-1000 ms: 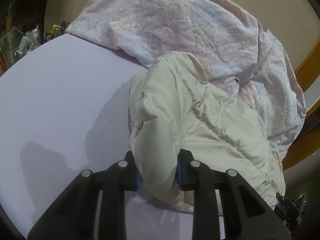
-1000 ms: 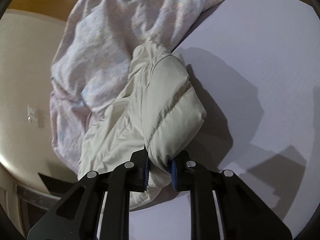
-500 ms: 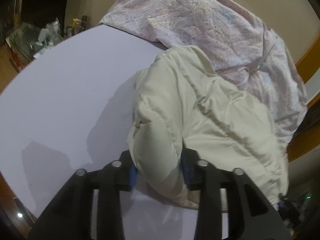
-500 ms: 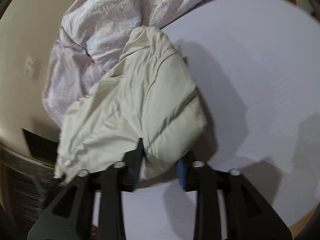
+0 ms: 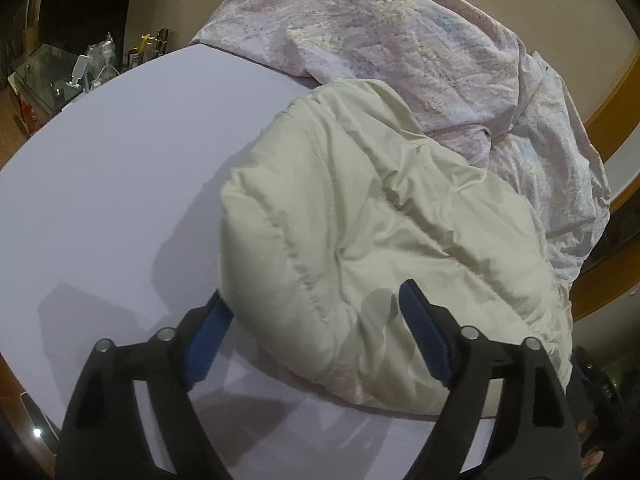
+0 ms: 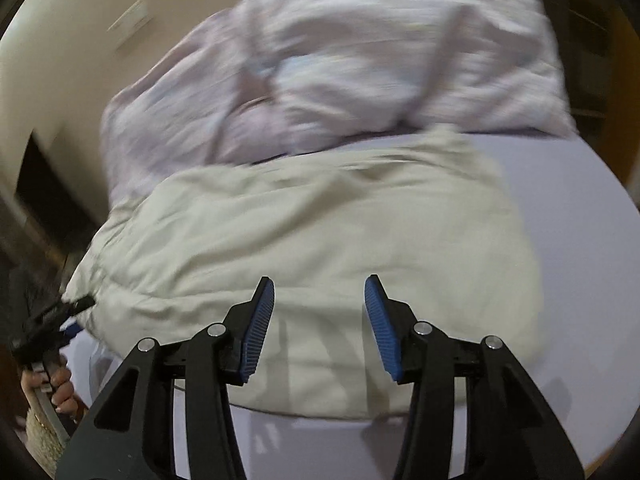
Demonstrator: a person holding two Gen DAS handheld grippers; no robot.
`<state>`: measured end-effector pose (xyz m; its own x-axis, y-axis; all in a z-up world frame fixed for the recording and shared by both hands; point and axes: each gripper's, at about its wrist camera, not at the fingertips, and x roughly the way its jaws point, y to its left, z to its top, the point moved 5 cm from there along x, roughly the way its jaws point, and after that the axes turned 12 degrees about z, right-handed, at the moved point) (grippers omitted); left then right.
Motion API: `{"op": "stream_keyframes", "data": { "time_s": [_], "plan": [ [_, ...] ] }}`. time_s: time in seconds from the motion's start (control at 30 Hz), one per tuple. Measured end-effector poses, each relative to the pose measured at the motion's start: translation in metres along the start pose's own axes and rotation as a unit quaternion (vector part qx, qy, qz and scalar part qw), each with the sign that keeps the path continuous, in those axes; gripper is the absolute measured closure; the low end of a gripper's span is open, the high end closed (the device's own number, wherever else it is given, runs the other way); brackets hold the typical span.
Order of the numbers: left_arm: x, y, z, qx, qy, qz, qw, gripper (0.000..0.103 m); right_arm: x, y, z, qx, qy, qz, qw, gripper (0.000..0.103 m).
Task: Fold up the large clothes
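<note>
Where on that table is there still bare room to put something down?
In the left wrist view, the pale table lies bare from the cream jacket out to its rounded edge. In the right wrist view a bare strip runs past the jacket's far end. The back is crowded: the crumpled floral sheet piles against the jacket there.

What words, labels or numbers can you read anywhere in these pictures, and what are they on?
None can be read.
Cream jacket: no label or print shows.
Pink sheet: a faint pattern only, no letters.
Clutter on the glass shelf: too small and dark to read.
</note>
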<state>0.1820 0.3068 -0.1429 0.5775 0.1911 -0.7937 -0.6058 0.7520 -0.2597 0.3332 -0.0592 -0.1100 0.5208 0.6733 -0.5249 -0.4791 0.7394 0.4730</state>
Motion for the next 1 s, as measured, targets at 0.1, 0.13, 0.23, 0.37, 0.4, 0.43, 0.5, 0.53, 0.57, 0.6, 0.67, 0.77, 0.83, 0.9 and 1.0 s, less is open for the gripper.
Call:
{"op": "stream_keyframes", "data": {
  "time_s": [0.1, 0.13, 0.23, 0.37, 0.4, 0.43, 0.5, 0.53, 0.57, 0.6, 0.67, 0.77, 0.83, 0.9, 1.0],
  "plan": [
    [0.003, -0.004, 0.001, -0.004, -0.001, 0.0, 1.0, 0.019, 0.025, 0.029, -0.003, -0.021, 0.01, 0.023, 0.999, 0.058],
    [0.005, -0.005, 0.002, -0.005, -0.001, 0.001, 1.0, 0.019, 0.028, 0.036, -0.005, -0.024, 0.011, 0.027, 0.999, 0.058],
    [0.01, -0.005, 0.002, -0.009, 0.003, -0.001, 1.0, 0.019, 0.037, 0.05, -0.005, -0.035, 0.009, 0.035, 0.999, 0.058],
    [0.017, -0.005, 0.002, -0.019, 0.011, -0.009, 0.9997, 0.019, 0.053, 0.057, -0.009, -0.046, 0.024, 0.025, 0.998, 0.058],
    [0.018, -0.006, 0.002, -0.02, 0.012, -0.011, 0.9997, 0.019, 0.06, 0.056, -0.012, -0.043, 0.036, 0.021, 0.998, 0.058],
    [0.019, -0.006, 0.002, -0.023, 0.012, -0.014, 0.9996, 0.019, 0.071, 0.051, -0.017, -0.037, 0.057, 0.014, 0.998, 0.058],
    [0.02, -0.007, 0.004, -0.027, 0.012, -0.022, 0.9993, 0.019, 0.089, 0.045, -0.023, -0.038, 0.08, 0.003, 0.996, 0.058],
    [0.02, -0.007, 0.005, -0.029, 0.011, -0.025, 0.9992, 0.019, 0.092, 0.045, -0.025, -0.046, 0.085, -0.004, 0.995, 0.058],
    [0.02, -0.008, 0.006, -0.031, 0.01, -0.028, 0.999, 0.019, 0.097, 0.047, -0.027, -0.058, 0.093, -0.015, 0.994, 0.057],
    [0.02, -0.008, 0.008, -0.035, 0.008, -0.033, 0.9988, 0.019, 0.099, 0.048, -0.028, -0.062, 0.098, -0.02, 0.993, 0.057],
    [0.021, -0.007, 0.01, -0.043, 0.008, -0.041, 0.9982, 0.019, 0.103, 0.046, -0.03, -0.056, 0.106, -0.021, 0.993, 0.056],
    [0.026, -0.003, 0.012, -0.063, 0.008, -0.058, 0.9963, 0.02, 0.102, 0.042, -0.031, -0.044, 0.106, -0.009, 0.993, 0.056],
    [0.029, -0.002, 0.013, -0.075, 0.01, -0.067, 0.9949, 0.024, 0.103, 0.041, -0.031, -0.046, 0.102, -0.01, 0.994, 0.056],
    [0.031, -0.002, 0.014, -0.082, 0.007, -0.072, 0.994, 0.031, 0.102, 0.042, -0.032, -0.047, 0.097, -0.013, 0.994, 0.056],
    [0.028, -0.004, 0.019, -0.081, 0.001, -0.074, 0.9939, 0.052, 0.103, 0.044, -0.033, -0.046, 0.094, -0.016, 0.994, 0.056]
  ]
}}
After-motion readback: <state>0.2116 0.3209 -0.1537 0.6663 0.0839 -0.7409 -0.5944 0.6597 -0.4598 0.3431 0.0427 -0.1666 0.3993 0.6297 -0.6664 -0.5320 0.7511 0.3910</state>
